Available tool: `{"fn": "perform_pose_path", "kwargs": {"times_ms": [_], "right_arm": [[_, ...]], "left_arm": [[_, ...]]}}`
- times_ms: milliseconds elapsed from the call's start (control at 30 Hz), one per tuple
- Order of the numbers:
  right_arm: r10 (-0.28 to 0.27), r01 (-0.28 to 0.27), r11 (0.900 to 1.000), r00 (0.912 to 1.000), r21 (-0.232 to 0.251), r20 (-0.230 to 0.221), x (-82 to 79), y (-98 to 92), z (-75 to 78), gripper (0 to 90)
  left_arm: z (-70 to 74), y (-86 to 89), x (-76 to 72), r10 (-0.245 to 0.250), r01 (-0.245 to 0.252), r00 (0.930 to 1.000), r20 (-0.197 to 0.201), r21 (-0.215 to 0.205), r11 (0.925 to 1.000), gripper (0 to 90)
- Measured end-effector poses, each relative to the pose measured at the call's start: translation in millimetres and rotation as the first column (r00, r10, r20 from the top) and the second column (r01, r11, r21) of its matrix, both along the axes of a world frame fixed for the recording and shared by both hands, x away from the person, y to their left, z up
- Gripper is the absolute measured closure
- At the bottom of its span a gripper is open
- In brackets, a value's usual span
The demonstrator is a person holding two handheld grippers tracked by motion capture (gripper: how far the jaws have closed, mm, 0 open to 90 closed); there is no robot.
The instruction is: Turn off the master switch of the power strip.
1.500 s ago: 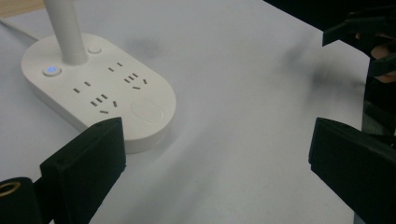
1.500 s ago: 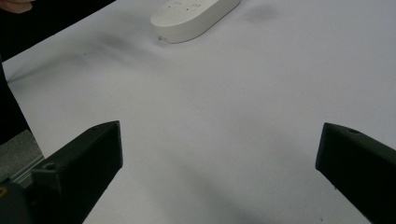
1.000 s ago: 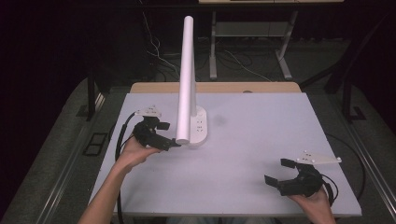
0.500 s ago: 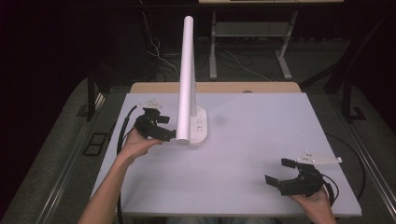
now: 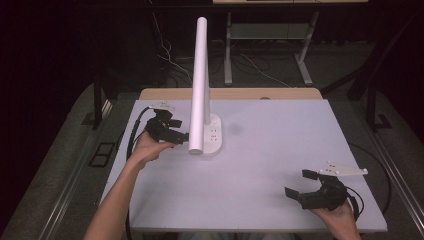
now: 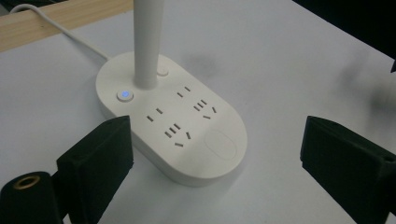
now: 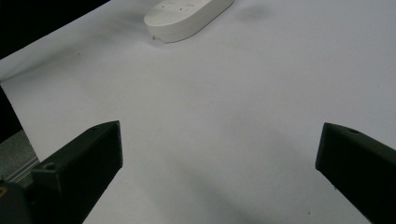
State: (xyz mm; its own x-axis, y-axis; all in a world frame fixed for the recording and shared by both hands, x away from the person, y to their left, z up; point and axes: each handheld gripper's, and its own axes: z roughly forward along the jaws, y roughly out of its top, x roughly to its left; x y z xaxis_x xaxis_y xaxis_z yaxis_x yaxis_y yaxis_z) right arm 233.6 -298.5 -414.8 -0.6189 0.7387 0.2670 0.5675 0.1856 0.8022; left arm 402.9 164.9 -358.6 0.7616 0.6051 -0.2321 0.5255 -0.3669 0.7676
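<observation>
A white desk lamp stands at the table's back left. Its oval base (image 5: 215,136) carries sockets, and a tall white tube (image 5: 201,75) rises from it. My left gripper (image 5: 179,131) is open right beside the base's left side. In the left gripper view the base (image 6: 187,126) lies between and just beyond the spread jaws, with a lit blue button (image 6: 124,95) beside the stem (image 6: 148,42). My right gripper (image 5: 298,183) is open near the front right corner, nothing between its jaws. The right gripper view has the base (image 7: 187,16) far off.
The white tabletop (image 5: 280,150) has a wooden strip (image 5: 250,93) along its back edge. The lamp's white cord (image 6: 60,28) runs off toward that strip. Black gripper cables hang off both table sides. Behind the table are a metal frame (image 5: 265,30) and floor cables.
My left gripper has moved a little away from the person, along the lamp base's left side, and stays open. The right gripper has not moved.
</observation>
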Motion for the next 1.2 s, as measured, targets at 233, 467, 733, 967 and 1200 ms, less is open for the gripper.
{"fn": "perform_pose_path", "kwargs": {"times_ms": [233,467,733,967,1200], "right_arm": [[0.001,-0.001,1.0,1.0,-0.002,0.006,0.5,-0.4,-0.5,0.0],[-0.001,0.001,1.0,1.0,-0.002,0.001,0.1,-0.4,-0.5,0.0],[-0.001,0.001,1.0,1.0,-0.002,0.0,0.2,-1.1,-0.6,0.0],[-0.001,0.001,1.0,1.0,-0.002,0.0,0.4,-1.5,-0.8,0.0],[-0.002,0.002,1.0,1.0,-0.002,-0.002,0.2,-1.8,-0.8,0.0]], "left_arm": [[1.1,-0.5,11.3,0.009,-0.009,1.0,0.005,0.021,0.9997,12.1],[3.6,-0.2,22.3,0.036,-0.036,0.9993,0.001,0.009,0.9993,14.4],[3.9,-2.9,35.6,0.056,-0.056,0.9983,-0.016,0.02,0.9983,15.5],[5.2,-7.0,45.7,0.061,-0.06,0.9979,-0.022,0.033,0.9976,16.8],[0.7,-9.5,54.9,0.072,-0.069,0.9968,-0.037,0.066,0.9954,18.8]]}}
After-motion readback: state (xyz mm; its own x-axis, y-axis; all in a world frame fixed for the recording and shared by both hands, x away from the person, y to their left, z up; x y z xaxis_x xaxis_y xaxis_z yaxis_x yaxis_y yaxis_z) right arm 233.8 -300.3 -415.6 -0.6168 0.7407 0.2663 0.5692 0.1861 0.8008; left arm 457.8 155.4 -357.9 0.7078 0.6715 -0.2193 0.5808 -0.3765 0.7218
